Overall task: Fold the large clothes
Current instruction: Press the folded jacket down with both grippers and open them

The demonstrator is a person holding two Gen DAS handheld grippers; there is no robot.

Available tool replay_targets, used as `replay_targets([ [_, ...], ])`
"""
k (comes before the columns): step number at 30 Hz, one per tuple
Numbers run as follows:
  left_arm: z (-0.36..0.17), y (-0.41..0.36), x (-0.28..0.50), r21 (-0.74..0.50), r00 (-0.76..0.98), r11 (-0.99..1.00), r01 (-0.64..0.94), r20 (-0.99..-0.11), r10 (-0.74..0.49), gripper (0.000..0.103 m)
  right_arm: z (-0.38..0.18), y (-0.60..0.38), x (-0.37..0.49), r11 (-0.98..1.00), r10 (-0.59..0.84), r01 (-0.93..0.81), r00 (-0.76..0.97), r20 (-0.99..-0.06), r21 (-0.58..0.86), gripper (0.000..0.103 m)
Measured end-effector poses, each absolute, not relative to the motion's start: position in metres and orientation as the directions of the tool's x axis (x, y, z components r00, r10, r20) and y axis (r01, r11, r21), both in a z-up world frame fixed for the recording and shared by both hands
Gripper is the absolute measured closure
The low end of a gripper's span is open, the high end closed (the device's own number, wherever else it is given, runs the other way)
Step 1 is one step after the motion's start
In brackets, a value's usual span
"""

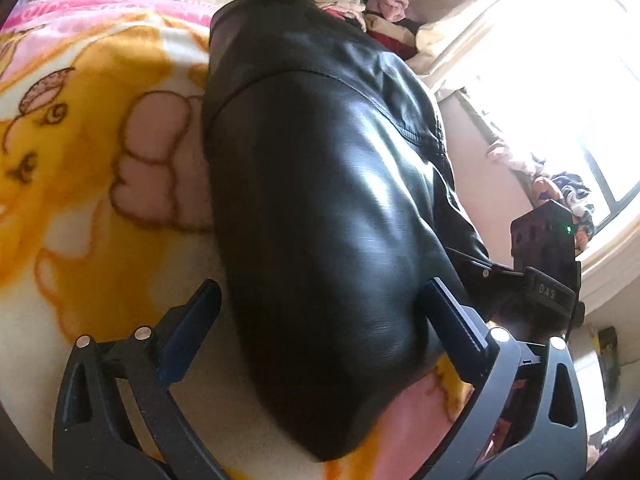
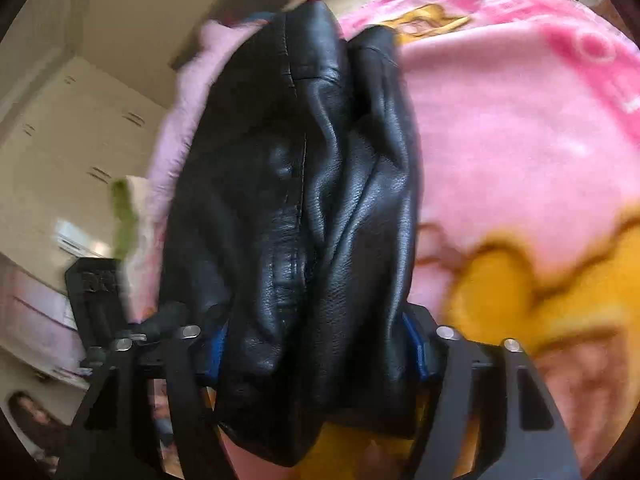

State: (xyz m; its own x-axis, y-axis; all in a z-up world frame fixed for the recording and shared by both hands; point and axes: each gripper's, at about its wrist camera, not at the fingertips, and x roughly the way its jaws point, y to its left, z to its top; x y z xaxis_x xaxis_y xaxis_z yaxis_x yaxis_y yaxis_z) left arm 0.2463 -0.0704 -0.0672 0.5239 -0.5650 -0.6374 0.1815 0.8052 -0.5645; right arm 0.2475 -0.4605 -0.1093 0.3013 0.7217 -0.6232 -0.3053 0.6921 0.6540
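Left wrist view: left gripper (image 1: pixel 320 316) straddles the black leather jacket (image 1: pixel 320 200) on the blanket (image 1: pixel 88 152), jaws wide; right gripper (image 2: pixel 316 344) clamps bunched leather, which could slip and undo the fold.

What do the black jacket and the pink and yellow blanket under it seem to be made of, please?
Black jacket: leather or an imitation, hard to tell which; smooth, semi-gloss, with window glare, fine grain and stitched seams. Pink and yellow blanket: probably plush fleece; matte, fuzzy, with soft-edged printed shapes.
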Motion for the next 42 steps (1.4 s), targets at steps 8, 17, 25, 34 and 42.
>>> replay_targets([
  [8,-0.044,-0.03,0.246,-0.432,0.593,0.895,0.108,-0.695,-0.407,0.021,-0.103,-0.388,0.237,0.659,0.75,-0.393,0.281,-0.599,0.642,0.04],
  [17,-0.049,-0.019,0.236,-0.386,0.589,0.915,0.116,-0.716,-0.376,0.02,-0.044,-0.426,0.23,0.833,0.552,-0.297,0.504,-0.665,0.466,0.017],
  [25,-0.046,-0.024,0.233,-0.37,0.602,0.923,0.107,-0.715,-0.356,0.02,-0.022,-0.39,0.271,0.906,0.42,-0.231,0.593,-0.687,0.354,0.047],
  [34,-0.04,-0.03,0.226,-0.323,0.615,0.938,0.128,-0.716,-0.33,0.019,-0.031,-0.39,0.293,0.832,0.53,-0.243,0.614,-0.585,0.498,0.092],
  [42,-0.035,-0.04,0.224,-0.259,0.62,0.953,0.158,-0.725,-0.3,0.018,-0.057,-0.378,0.288,0.931,0.363,-0.225,0.64,-0.677,0.287,0.081],
])
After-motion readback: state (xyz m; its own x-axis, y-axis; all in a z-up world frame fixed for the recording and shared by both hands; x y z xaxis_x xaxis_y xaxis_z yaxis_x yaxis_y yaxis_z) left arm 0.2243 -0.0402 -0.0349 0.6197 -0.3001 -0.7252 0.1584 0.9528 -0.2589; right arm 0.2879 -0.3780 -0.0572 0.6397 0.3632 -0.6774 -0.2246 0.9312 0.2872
